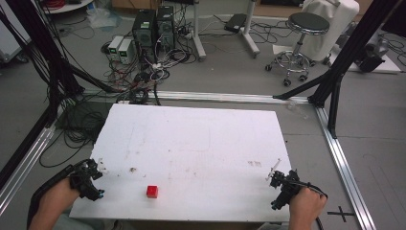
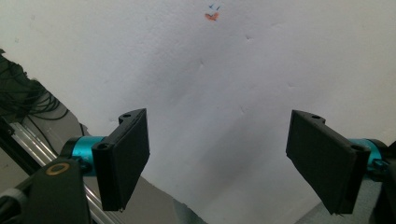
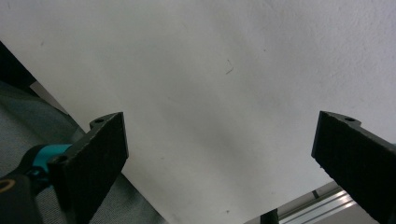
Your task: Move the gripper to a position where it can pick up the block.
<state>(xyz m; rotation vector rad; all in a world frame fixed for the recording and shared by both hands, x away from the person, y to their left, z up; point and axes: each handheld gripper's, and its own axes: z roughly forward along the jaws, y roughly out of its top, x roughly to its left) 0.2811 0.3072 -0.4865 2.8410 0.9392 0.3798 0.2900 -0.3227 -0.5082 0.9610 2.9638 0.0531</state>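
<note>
Both my grippers, left gripper (image 1: pixel 91 179) & right gripper (image 1: pixel 282 184), gape empty; red cube (image 1: pixel 152 191) prob. light, rigid—pinch flat sides.

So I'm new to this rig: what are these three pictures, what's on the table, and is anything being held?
A person holds a two-jaw gripper in each hand. The high view looks down on the white table: the left gripper at its left edge, the right gripper at its right edge. The other two pictures come from cameras riding on the grippers, looking along their black jaws. Both pairs of jaws stand wide apart with bare tabletop between them, so nothing is held. A small red cube sits on the table near the front edge.
</note>
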